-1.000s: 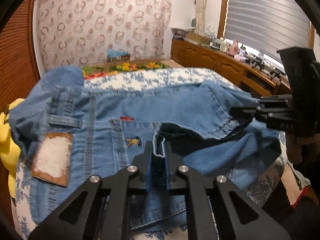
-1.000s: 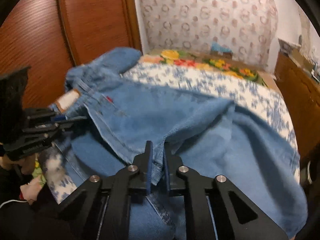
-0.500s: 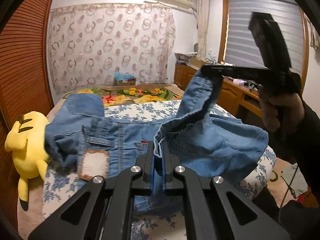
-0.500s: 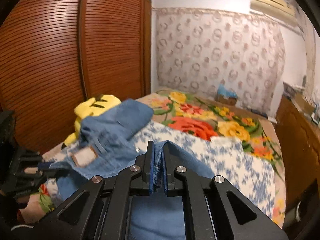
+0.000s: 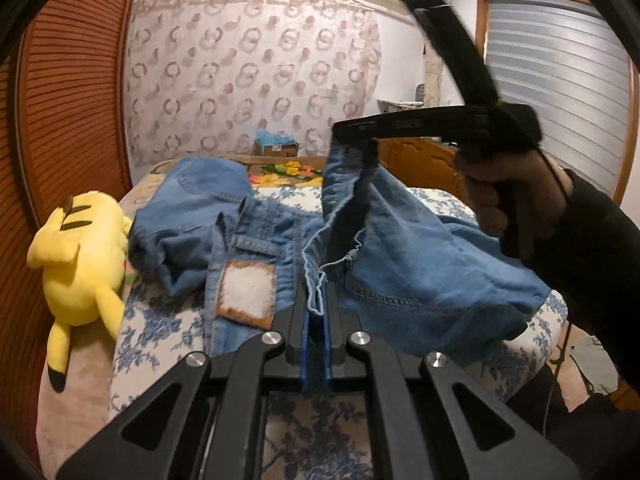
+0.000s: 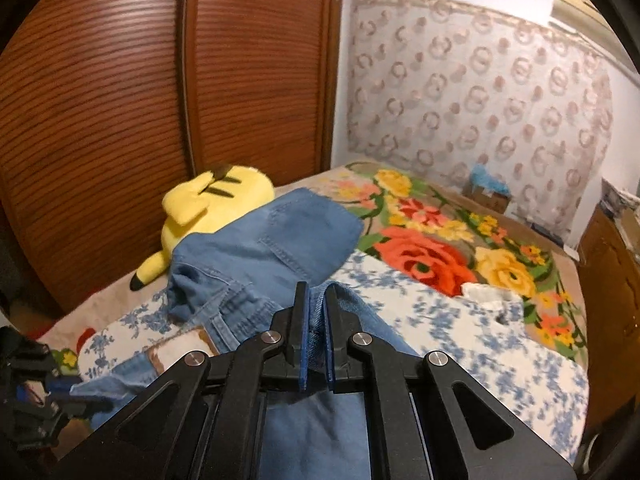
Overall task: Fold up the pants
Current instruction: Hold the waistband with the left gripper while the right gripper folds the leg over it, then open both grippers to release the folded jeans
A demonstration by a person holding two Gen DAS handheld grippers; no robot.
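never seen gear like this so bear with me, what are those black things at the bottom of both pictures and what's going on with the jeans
They are handheld tongs: a person grips one in each hand, with a camera on each looking along its two fingers. One picture is from the left tongs, the other from the right tongs. Both are clamped on edges of the blue jeans, which are partly lifted off the bed. The left view also shows the right tongs held higher up. A yellow plush toy lies beside the jeans.

Left wrist view: low at the bed's (image 5: 160,332) foot edge, facing the patterned curtain (image 5: 248,80).
Right wrist view: raised above the bed, angled toward the wooden wardrobe (image 6: 160,80).
Shared: bed, yellow plush (image 5: 80,256), curtain.
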